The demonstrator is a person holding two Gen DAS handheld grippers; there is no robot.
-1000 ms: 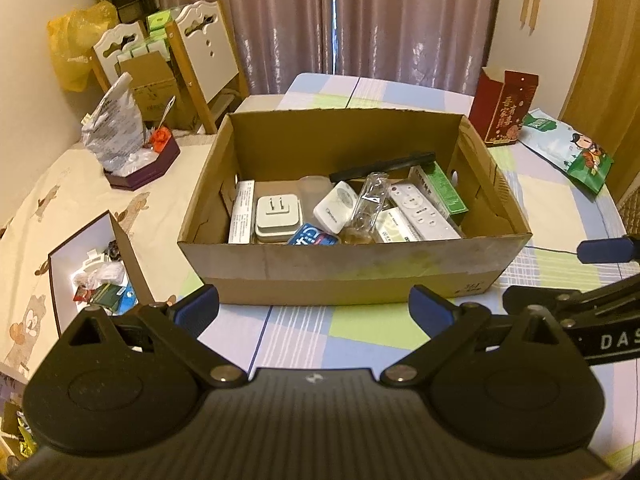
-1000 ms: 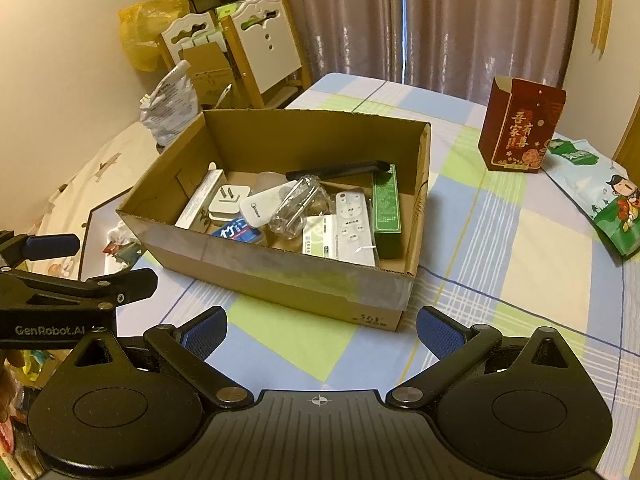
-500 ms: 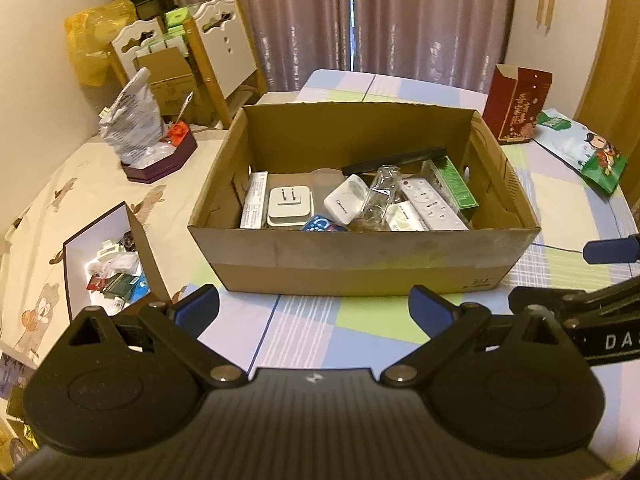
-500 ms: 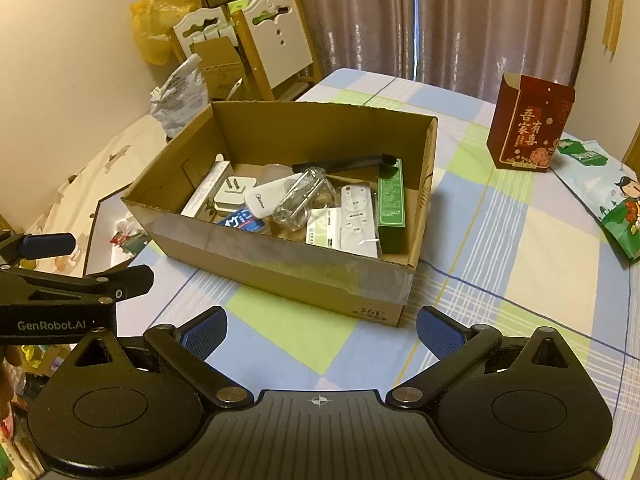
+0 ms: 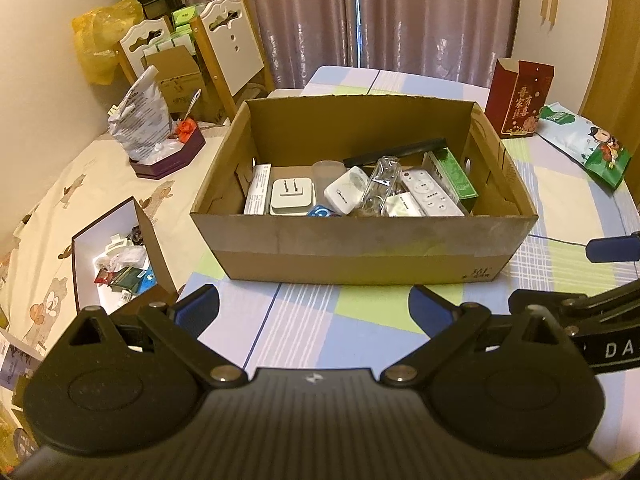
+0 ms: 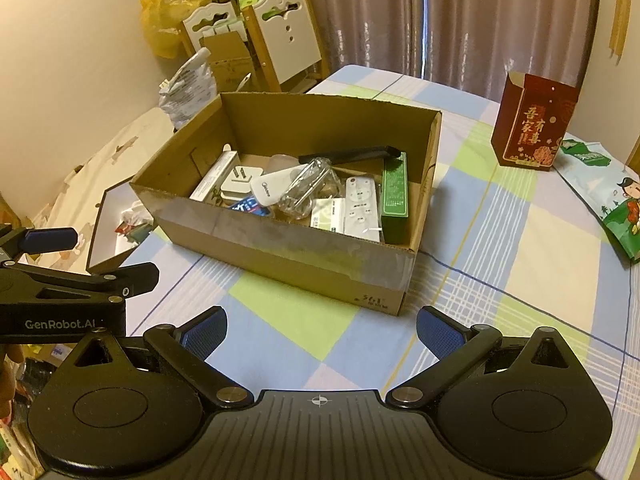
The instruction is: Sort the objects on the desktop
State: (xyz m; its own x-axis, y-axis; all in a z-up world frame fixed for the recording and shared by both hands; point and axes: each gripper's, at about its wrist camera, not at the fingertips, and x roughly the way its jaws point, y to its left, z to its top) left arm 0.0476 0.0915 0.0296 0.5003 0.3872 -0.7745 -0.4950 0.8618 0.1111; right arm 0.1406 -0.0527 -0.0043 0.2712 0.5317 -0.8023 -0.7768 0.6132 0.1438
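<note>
Both grippers stand back from the cardboard box (image 5: 362,248), on the near side of the table (image 6: 500,280). The left gripper (image 5: 314,308) is released, its blue pads spread wide and holding nothing. The right gripper (image 6: 320,330) is likewise released and empty. Each hangs above bare tablecloth, with the box ahead of its fingers and a strip of cloth between.

The box is the collection point. Inside it, ahead of the left gripper, lie a white plug adapter (image 5: 291,196), a white remote (image 5: 430,198), a green carton (image 5: 450,174), a clear plastic bottle (image 5: 380,184) and a black bar (image 5: 396,153) propped against the far wall. The items are packed flat and side by side, probably so that each stays visible and reachable from above.

Ahead and to the right of the right gripper, a red gift box (image 6: 534,122) and a snack bag (image 6: 612,196) lie outside the box. These appear to be the remaining unsorted objects, and the open stance suits an approach to either one.
</note>
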